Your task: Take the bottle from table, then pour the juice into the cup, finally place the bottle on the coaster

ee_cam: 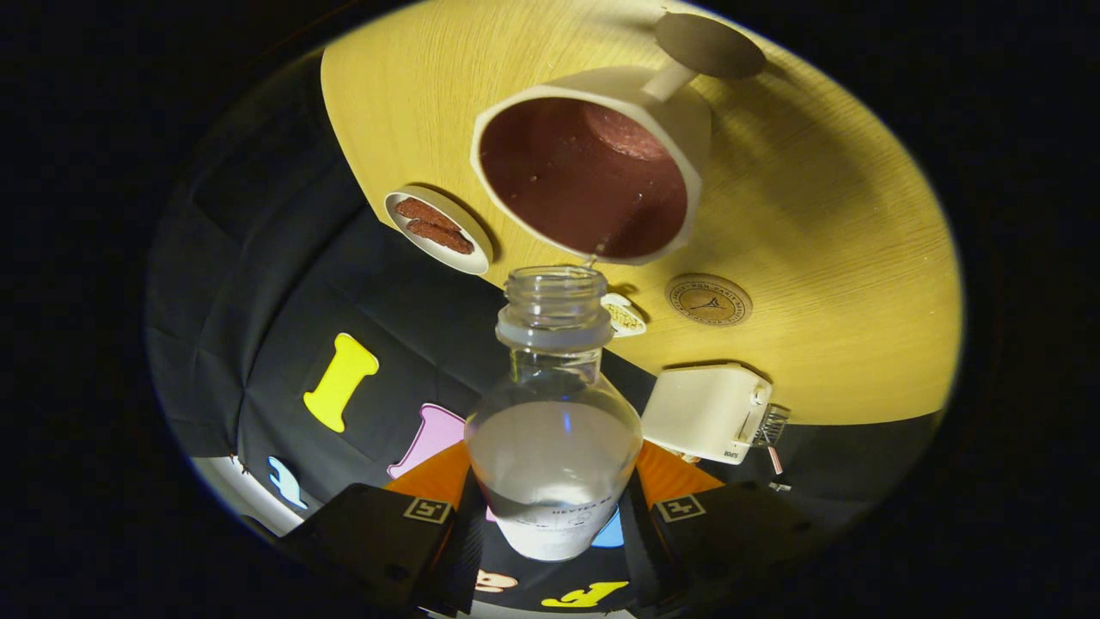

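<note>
My gripper (554, 516) is shut on a clear uncapped bottle (554, 430), one finger pressing on each side of its body. The bottle is tilted, its open mouth (554, 284) pointing at the rim of a large white cup (593, 172) with a dark red inside. A thin stream of liquid runs from the mouth into the cup at the near rim. Pale liquid lies inside the bottle's body. A round wooden coaster (709, 298) with a printed emblem lies on the table beside the cup, beyond the right finger.
The wooden table (816, 215) also carries a small white dish (438, 228) with brown pieces, a white toaster (709, 411) near its edge, a small patterned object (623, 314) behind the bottle's neck, and a dark round thing (709, 43) past the cup's handle.
</note>
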Tool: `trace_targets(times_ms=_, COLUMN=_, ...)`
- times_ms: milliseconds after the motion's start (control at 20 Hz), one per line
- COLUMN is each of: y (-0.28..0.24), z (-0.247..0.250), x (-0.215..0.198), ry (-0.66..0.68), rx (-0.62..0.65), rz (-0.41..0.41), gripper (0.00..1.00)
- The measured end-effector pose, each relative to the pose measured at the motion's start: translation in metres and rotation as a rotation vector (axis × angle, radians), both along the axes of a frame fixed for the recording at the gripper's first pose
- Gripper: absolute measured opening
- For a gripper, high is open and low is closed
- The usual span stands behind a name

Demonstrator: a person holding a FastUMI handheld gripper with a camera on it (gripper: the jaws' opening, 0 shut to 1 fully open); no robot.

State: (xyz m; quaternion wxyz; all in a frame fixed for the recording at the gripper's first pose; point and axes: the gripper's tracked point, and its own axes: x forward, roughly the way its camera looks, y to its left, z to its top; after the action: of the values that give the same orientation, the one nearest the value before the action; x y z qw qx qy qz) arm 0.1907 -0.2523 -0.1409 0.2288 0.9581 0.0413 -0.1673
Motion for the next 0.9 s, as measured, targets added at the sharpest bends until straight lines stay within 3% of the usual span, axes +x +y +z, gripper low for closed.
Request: trace_targets(times_ms=900, y=-0.010, z=-0.009, x=0.000, ry=0.014, rx=0.001, rz=-0.021, gripper=0.71)
